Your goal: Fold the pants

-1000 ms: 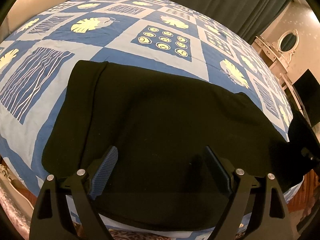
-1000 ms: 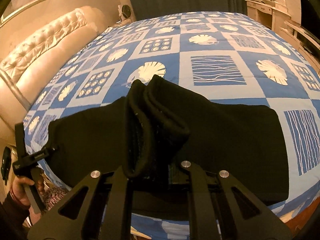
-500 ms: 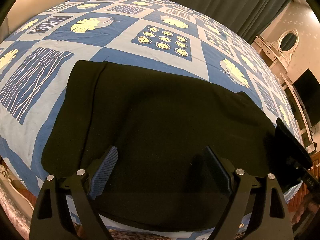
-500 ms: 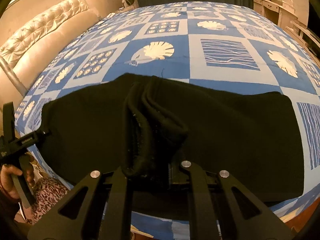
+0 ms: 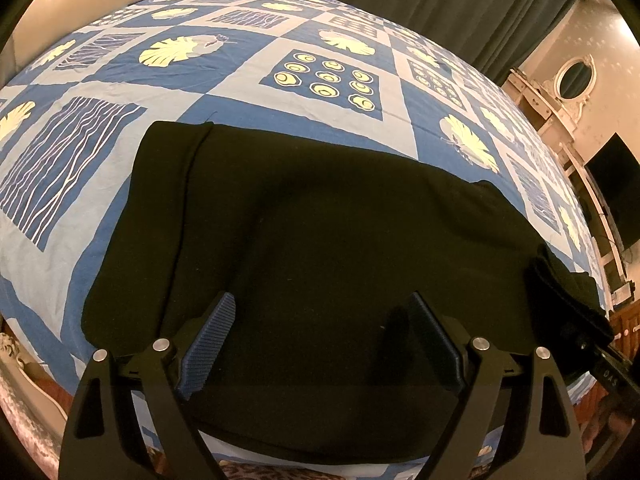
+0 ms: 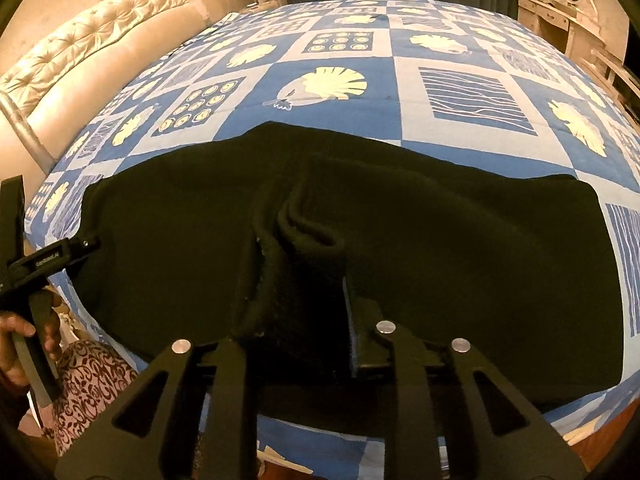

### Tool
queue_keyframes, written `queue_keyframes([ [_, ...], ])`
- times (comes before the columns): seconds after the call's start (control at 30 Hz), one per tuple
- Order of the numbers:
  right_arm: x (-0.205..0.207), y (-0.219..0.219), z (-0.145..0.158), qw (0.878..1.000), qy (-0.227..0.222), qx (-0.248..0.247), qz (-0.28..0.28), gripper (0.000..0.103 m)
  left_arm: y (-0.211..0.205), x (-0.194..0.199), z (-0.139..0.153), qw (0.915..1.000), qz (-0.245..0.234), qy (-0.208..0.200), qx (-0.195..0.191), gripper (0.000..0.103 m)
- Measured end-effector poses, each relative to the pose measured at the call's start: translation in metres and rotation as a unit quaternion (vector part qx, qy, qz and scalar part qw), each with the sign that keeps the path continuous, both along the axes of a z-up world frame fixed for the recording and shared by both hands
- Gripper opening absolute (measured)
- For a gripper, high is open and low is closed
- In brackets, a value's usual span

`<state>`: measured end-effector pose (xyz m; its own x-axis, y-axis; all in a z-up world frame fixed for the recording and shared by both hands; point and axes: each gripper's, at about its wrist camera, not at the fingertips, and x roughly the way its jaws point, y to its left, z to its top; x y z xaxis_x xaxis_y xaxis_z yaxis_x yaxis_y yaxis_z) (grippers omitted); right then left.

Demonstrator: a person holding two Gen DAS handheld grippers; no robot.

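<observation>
Change: right gripper (image 6: 296, 288) is lowering its clamped fold nearer the bedspread (image 6: 336, 52).
Left gripper (image 5: 320, 344): hovering low-centre, jaws spread wide, gripping nothing.
Black pants (image 5: 320, 220): lying flat, filling the centre of both views.

Matt black fleecy-cloth pants (image 5: 340, 240) lie on a smooth printed cloth bedspread (image 5: 248, 92); tufted glossy headboard (image 6: 92, 52).

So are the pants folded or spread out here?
Folded: the pants lie as a flat block on the bed, one bunched end clamped in the right gripper.
</observation>
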<state>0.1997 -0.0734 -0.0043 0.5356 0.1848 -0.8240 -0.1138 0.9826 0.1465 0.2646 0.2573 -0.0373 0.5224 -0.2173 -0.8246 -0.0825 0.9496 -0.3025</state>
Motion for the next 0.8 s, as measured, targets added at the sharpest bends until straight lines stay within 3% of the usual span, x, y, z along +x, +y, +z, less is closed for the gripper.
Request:
queue_keyframes([
  [0.23, -0.011, 0.014, 0.007, 0.999, 0.000, 0.025, 0.032, 0.041, -0.001, 0.002, -0.001, 0.9999, -0.007, -0.001, 0.007, 0.087],
  [0.47, -0.027, 0.013, 0.037, 0.989, -0.007, 0.111, 0.098, 0.055, 0.000, 0.001, -0.001, 0.9999, -0.009, -0.003, 0.006, 0.087],
  [0.67, -0.015, -0.077, 0.063, 0.982, -0.003, 0.182, 0.040, 0.063, 0.000, 0.002, -0.001, 0.9999, -0.013, -0.003, 0.009, 0.088],
  [0.8, -0.016, -0.183, 0.055, 0.970, 0.006, 0.238, -0.057, 0.064, 0.000, 0.002, -0.001, 0.9999, -0.012, -0.003, 0.009, 0.088],
])
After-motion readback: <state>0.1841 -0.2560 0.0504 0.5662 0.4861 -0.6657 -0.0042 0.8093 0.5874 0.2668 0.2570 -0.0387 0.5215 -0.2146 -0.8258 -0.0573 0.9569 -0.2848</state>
